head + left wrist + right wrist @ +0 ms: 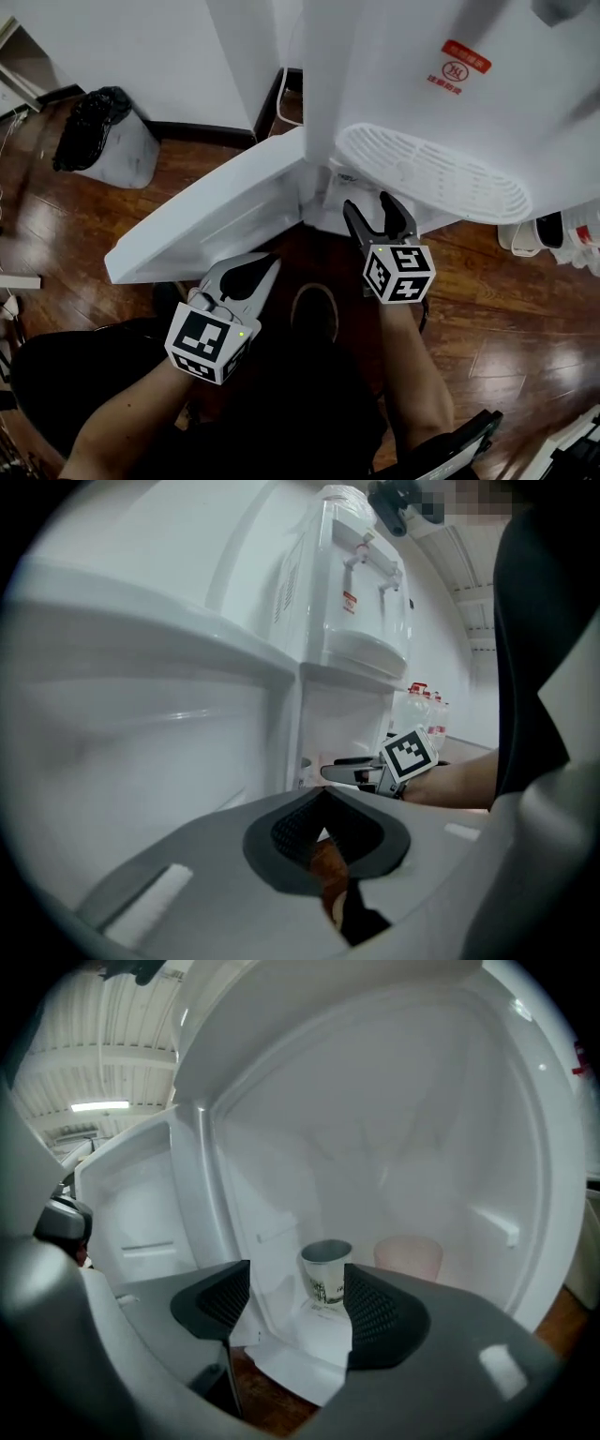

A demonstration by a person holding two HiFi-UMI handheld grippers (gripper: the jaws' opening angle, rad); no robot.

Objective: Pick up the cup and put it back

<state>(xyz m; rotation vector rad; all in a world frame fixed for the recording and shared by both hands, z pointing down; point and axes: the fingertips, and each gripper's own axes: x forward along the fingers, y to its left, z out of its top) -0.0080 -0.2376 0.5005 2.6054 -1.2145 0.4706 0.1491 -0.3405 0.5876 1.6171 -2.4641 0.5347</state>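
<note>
The white water dispenser (450,112) stood with its lower cabinet door (216,216) swung open. Inside the cabinet (394,1147) the cup (326,1274) sat upright, a pale pink cup (408,1255) just beside it. The right gripper (286,1302) was wide open and empty, lined up with the cup but short of it. The left gripper (328,832), jaws partly apart, held nothing. The cup looked light, smooth and easy to tip, so it was probably best taken across its mid-body with gentle pressure.
</note>
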